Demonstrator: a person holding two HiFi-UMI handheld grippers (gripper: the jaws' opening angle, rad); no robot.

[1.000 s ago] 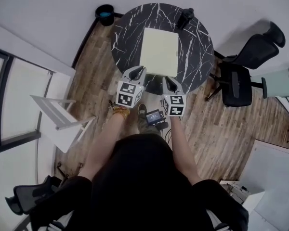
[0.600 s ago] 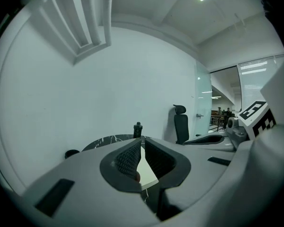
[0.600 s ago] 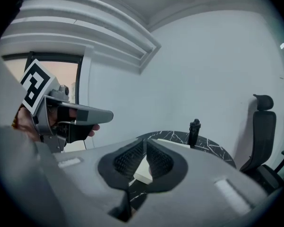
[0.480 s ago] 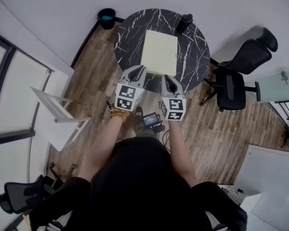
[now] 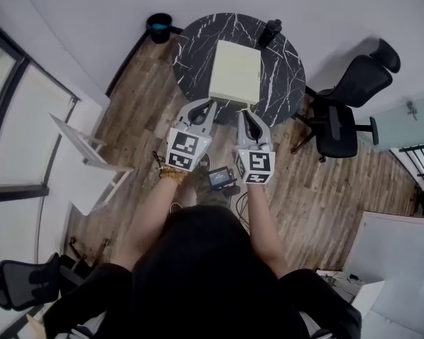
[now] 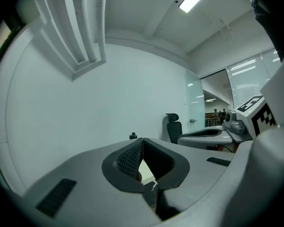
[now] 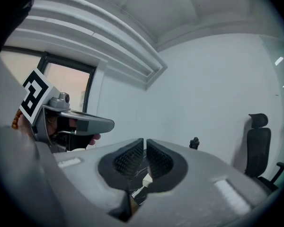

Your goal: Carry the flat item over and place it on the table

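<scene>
The pale yellow flat rectangular panel (image 5: 235, 71) lies on the round black white-veined marble bench (image 5: 194, 55), just ahead of both tips, so the placing looks done and the step in hand reads as the letting-go. The left tongs (image 5: 210, 103) have just been closing and are together on nothing. The right tongs (image 5: 242, 111), close beside them at the panel's near edge, are likewise together and empty. Next, I judge, only a clean draw-back toward the person is called for, without nudging the panel. Count: one panel, one bench, two tongs, one small dark object (image 5: 271, 28) beyond the panel
</scene>
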